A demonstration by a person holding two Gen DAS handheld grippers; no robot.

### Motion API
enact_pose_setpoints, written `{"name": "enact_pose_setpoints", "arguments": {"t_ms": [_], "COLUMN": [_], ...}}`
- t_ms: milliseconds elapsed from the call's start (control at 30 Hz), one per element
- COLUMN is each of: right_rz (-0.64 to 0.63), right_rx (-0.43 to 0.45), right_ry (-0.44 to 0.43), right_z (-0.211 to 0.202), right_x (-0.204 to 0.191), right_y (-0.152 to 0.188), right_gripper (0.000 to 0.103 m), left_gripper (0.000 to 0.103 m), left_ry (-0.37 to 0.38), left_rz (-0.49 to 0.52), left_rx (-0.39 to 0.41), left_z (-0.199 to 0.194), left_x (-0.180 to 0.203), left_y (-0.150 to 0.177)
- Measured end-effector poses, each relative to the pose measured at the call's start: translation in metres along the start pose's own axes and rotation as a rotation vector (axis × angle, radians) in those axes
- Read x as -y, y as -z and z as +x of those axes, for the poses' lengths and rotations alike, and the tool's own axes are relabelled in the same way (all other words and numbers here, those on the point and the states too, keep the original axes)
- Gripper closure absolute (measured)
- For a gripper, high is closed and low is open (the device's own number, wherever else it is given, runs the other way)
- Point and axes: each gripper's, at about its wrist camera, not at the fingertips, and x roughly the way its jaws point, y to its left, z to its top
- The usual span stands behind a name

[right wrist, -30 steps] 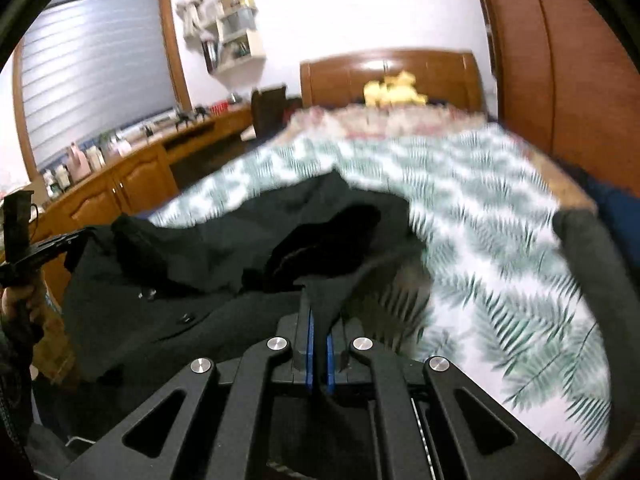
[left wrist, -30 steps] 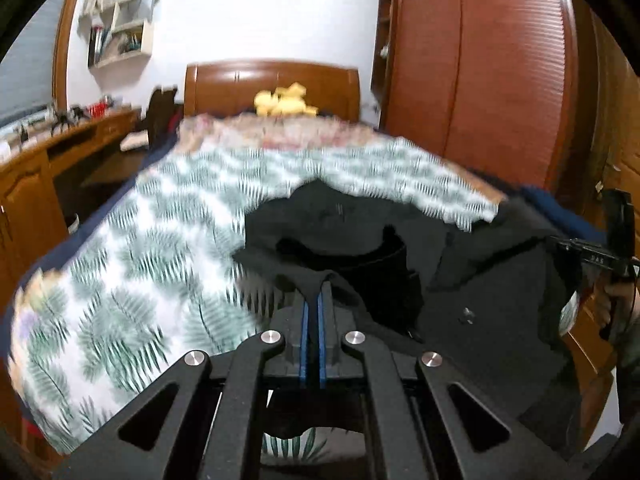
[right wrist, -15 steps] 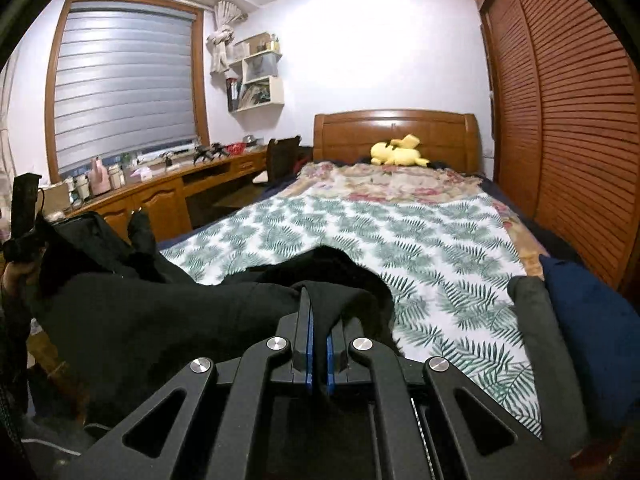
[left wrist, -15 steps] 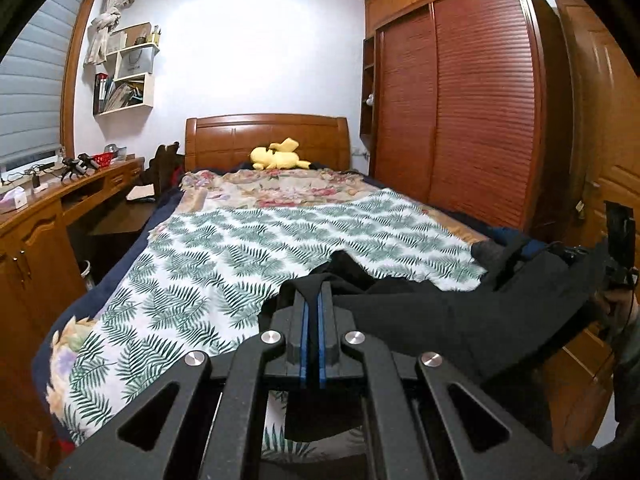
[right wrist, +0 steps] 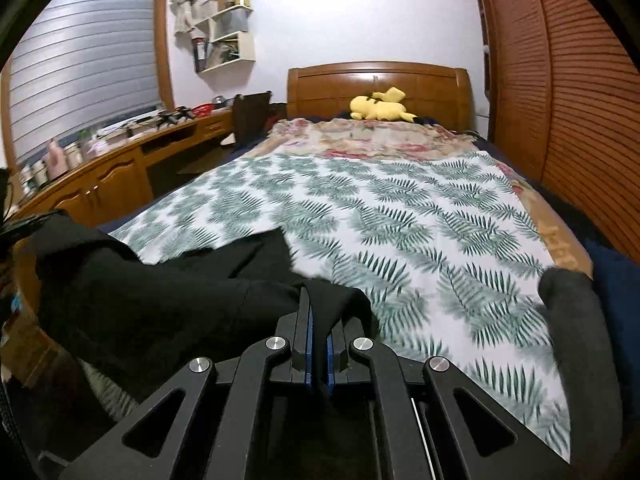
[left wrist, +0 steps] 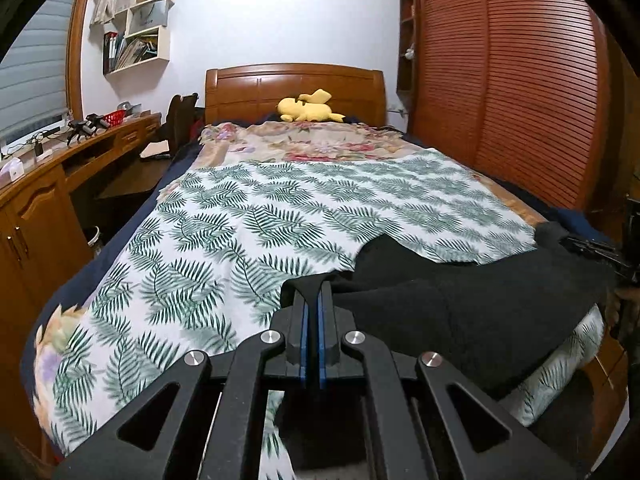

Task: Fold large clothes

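**Coat pinched at both ends**

Our left gripper (left wrist: 313, 300) has its jaws clamped on black coat (left wrist: 460, 312) fabric; our right gripper (right wrist: 318, 312) is likewise closed on the coat (right wrist: 160, 292). The coat spans between them, hanging over the foot of the bed (left wrist: 248, 216) just ahead. Beyond lies the leaf-print cover, and farthest off a yellow plush (right wrist: 378, 109) by the headboard (left wrist: 296, 88).
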Motion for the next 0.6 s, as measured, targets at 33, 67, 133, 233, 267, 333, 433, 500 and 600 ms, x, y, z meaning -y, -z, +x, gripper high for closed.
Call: {"name": "enact_pose_setpoints", "arguments": {"t_ms": [33,67,133,233,267,333,433,500,600], "right_rz": [0.013,0.03,0.047,0.044,0.043,0.056,0.049,0.039,0.005], "right_rx": [-0.001,-0.002,-0.007,-0.033,-0.051,-0.093,-0.133,-0.154,-0.175], "right_ry": [-0.001,-0.001,0.007,0.053,0.068,0.084,0.099,0.108,0.127], "right_z": [0.014,0.027,0.051,0.086,0.093,0.113,0.128,0.133,0.134], "right_x": [0.004,0.009,0.01,0.006,0.002,-0.003,-0.009,-0.012,-0.02], "right_y": [-0.008,-0.018,-0.029,-0.041,-0.038,-0.035,-0.024,-0.02,-0.019], "right_gripper": [0.099,0.099,0.099,0.099,0.099,0.099,0.097,0.095,0.087], "left_gripper": [0.099,0.099,0.099,0.099,0.099,0.099,0.097,0.091,0.056], "left_ry": [-0.003,-0.006,-0.021,-0.035,-0.03,-0.022,-0.04,-0.045,-0.058], "left_rz": [0.0,-0.001,0.005,0.005,-0.005,-0.004,0.009,0.022,0.026], "left_rx": [0.0,0.0,0.003,-0.011,-0.027,-0.046,-0.067,-0.086,-0.069], "left_z": [0.008,0.012,0.024,0.043,0.049,0.055,0.064,0.069,0.066], "left_x": [-0.002,-0.002,-0.002,-0.005,-0.006,-0.005,-0.003,-0.001,0.0], "left_y": [-0.006,-0.01,-0.019,-0.03,-0.029,-0.025,-0.016,-0.009,-0.001]}}
